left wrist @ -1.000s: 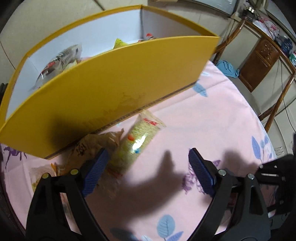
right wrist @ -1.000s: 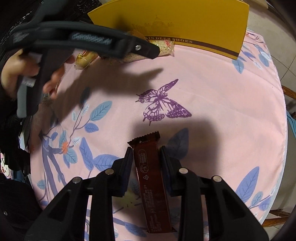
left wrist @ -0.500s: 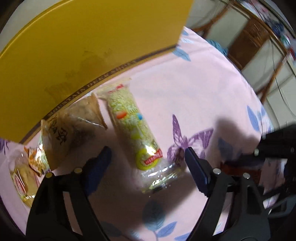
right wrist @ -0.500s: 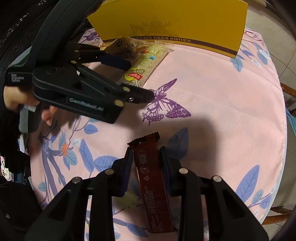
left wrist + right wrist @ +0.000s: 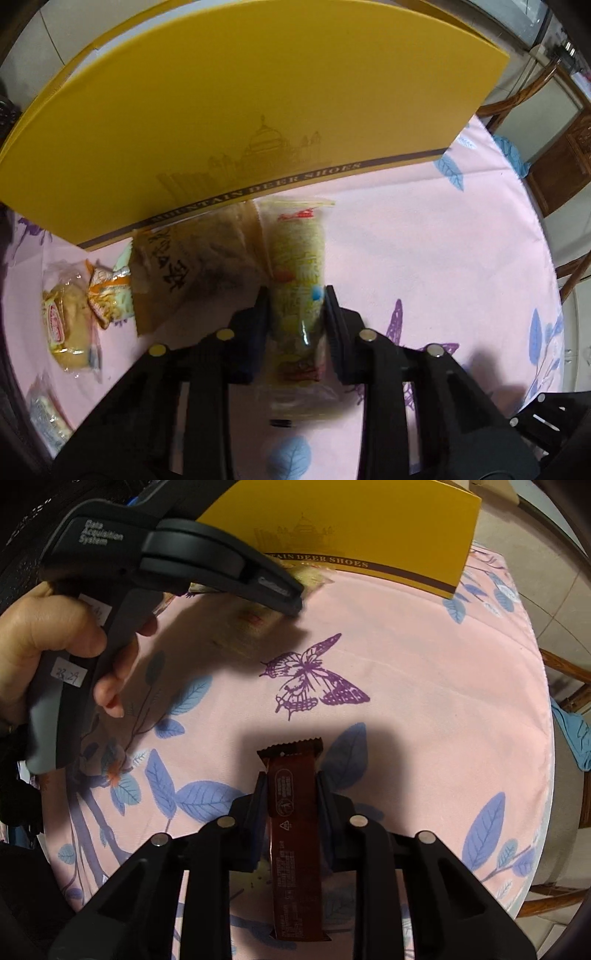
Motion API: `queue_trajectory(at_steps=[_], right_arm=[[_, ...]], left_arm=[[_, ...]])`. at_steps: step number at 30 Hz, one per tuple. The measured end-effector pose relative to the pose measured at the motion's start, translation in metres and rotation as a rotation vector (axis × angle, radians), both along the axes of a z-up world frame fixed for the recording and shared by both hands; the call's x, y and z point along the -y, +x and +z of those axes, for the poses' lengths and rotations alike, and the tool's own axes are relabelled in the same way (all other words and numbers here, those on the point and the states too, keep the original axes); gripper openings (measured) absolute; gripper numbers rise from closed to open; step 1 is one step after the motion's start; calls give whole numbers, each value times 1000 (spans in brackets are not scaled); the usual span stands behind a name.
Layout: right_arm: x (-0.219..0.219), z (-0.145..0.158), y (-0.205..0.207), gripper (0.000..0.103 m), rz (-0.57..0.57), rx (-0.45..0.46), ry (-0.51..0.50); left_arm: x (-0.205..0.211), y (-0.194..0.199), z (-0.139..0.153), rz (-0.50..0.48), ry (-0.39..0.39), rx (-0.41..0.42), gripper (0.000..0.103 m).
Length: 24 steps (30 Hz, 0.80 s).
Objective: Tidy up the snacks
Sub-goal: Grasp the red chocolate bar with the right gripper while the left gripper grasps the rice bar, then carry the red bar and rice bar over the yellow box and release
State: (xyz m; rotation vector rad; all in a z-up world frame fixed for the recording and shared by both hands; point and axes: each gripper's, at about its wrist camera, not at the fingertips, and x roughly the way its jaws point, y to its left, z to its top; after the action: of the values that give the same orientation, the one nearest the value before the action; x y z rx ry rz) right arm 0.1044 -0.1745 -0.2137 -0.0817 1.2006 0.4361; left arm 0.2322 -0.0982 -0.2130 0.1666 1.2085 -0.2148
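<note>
My left gripper (image 5: 296, 295) is shut on a long yellow-green snack packet (image 5: 297, 273) lying on the pink tablecloth in front of the yellow shoe box (image 5: 236, 110). The box also shows in the right wrist view (image 5: 354, 520). My right gripper (image 5: 291, 781) is shut on a brown chocolate bar (image 5: 293, 812), held above the cloth. In the right wrist view the left gripper (image 5: 295, 607) reaches toward the box, covering most of its packet.
A brown paper snack bag (image 5: 192, 266) lies left of the packet, against the box. Small wrapped snacks (image 5: 110, 295) and a bun (image 5: 66, 328) lie farther left. A purple butterfly print (image 5: 314, 679) marks the cloth. Wooden chairs (image 5: 554, 155) stand beyond the table's right edge.
My left gripper came down over the yellow-green packet and closed on it. My right gripper stayed still, holding the chocolate bar.
</note>
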Motion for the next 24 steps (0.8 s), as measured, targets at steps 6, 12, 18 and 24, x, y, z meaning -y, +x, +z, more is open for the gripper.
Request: queue_trajectory(at_steps=[6,12,18,24], right_arm=[[3,13,-4,24,-27,40,13],[0,25,-7,24,-30,66,27],[-2,49,-1,24,-34,125,52],[2,76,14,24,-47,194,82]], left_arm=[[-18,-19,18,56,-83,15,28],[-46,-50,52,100,-132,71,28],[-69,-63,78,184,-203,112,28],[-84,-83,93,204,-206,144,28]])
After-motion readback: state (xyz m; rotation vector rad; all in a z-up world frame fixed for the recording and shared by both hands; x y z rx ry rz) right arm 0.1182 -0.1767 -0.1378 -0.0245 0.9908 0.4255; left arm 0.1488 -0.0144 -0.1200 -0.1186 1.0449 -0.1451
